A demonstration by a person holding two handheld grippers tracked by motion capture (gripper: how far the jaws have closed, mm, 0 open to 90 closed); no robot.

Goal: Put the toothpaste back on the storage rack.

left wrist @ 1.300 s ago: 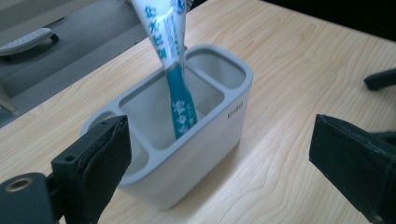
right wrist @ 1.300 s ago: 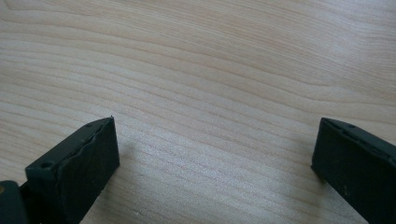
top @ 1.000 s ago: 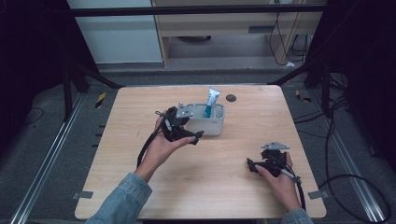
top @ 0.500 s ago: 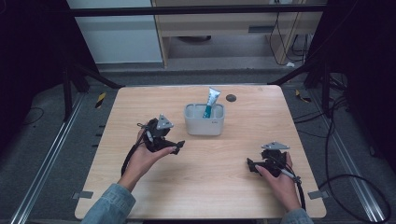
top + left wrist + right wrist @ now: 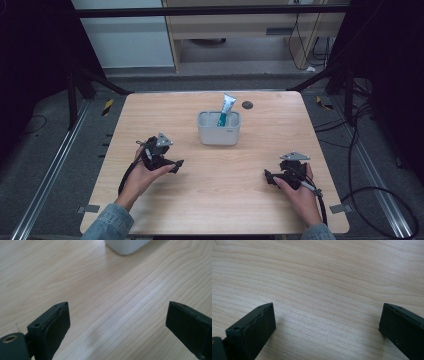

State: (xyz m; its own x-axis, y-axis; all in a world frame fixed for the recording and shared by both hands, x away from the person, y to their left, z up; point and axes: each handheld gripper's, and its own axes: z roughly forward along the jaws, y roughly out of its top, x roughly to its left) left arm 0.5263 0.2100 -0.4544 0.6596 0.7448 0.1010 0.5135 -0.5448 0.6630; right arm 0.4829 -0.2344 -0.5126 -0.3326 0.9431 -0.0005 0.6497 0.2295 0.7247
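high view: tube [image 5: 227, 107] upright in grey tub [image 5: 218, 134] | left gripper [image 5: 117, 322] jaws apart, tub corner ahead | right gripper [image 5: 327, 325] jaws apart over woodgrain table [image 5: 324, 277]

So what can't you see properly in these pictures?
- High view: the tube's lower end, hidden by the wall of the white holder; its print is too small to read.
- Left gripper view: the holder is cut off by the top edge.
- High view: the dark round thing beyond the holder is too small to identify.
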